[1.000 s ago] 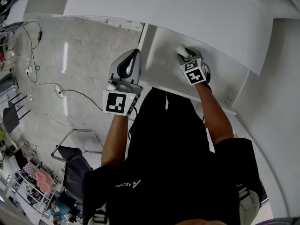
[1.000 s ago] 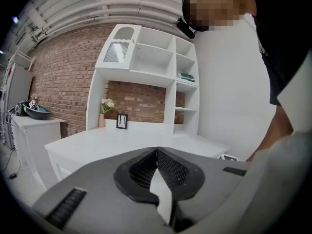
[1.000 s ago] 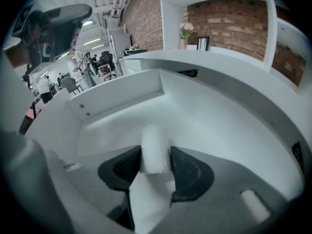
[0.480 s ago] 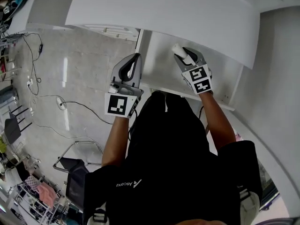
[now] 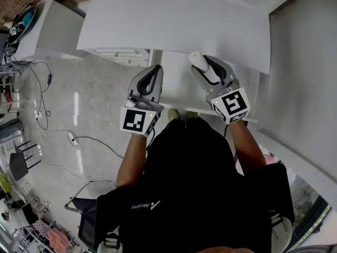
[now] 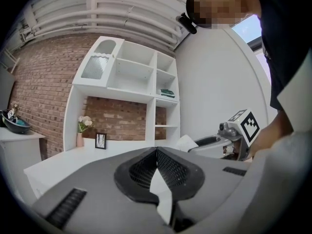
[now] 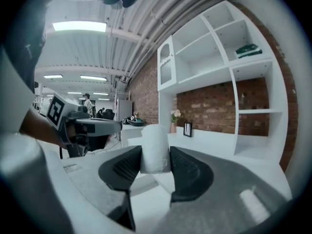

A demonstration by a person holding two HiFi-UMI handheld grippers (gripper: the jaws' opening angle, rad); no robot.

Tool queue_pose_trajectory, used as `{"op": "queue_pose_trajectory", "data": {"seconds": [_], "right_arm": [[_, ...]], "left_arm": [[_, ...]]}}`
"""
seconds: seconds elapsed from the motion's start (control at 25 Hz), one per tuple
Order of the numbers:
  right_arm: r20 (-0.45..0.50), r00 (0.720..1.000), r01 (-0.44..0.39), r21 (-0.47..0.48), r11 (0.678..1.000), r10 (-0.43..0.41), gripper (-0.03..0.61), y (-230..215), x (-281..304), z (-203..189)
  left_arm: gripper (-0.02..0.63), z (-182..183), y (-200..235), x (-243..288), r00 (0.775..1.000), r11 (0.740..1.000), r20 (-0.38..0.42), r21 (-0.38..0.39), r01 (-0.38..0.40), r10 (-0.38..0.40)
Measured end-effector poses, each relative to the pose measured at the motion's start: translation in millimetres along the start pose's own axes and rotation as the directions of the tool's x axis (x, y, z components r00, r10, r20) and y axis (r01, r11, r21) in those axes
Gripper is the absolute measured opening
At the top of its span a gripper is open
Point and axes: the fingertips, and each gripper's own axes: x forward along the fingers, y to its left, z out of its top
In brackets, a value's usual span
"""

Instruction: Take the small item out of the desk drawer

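A small white cylinder (image 5: pixel 196 60) is clamped between the pads of my right gripper (image 5: pixel 202 66), above the open white drawer (image 5: pixel 176 88) under the desk top (image 5: pixel 174 25). In the right gripper view the cylinder (image 7: pixel 155 147) stands upright between the two dark pads of the right gripper (image 7: pixel 155 155). My left gripper (image 5: pixel 154 70) hovers at the drawer's left side with its jaws together and nothing in them. In the left gripper view the pads of the left gripper (image 6: pixel 157 152) meet at the tip, and the right gripper (image 6: pixel 214 141) shows off to the right.
A white shelf unit (image 6: pixel 131 82) stands against a brick wall, with a flower vase (image 6: pixel 79 135) and a picture frame (image 6: pixel 100 140) on the desk. Cables (image 5: pixel 68 136) lie on the floor at left, with an office chair (image 5: pixel 84 204) behind me.
My right gripper has risen out of the drawer with the white cylinder still in its pads. The left gripper has come up a little too, and the head view has shifted.
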Motion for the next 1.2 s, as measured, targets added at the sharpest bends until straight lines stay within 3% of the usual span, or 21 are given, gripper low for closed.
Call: {"op": "queue_pose_trajectory", "data": {"seconds": [0.16,0.52,1.2], "right_arm": [[0.125,0.992,0.011,-0.019,1.000,-0.009,0.176,0,-49,45],[0.313,0.950,0.010,-0.031,0.999,0.000,0.176,12,-78,100],[0.339,0.941,0.025,-0.013,1.000,-0.019,0.173,14,-96,97]], "left_arm": [[-0.002,25,-39,1,0.999,0.999,0.031,0.020,0.034,-0.035],[-0.002,58,-46,-4,0.995,0.996,0.079,0.063,0.064,-0.069],[-0.002,73,-51,-15,0.993,0.995,0.105,0.089,0.044,-0.054]]}}
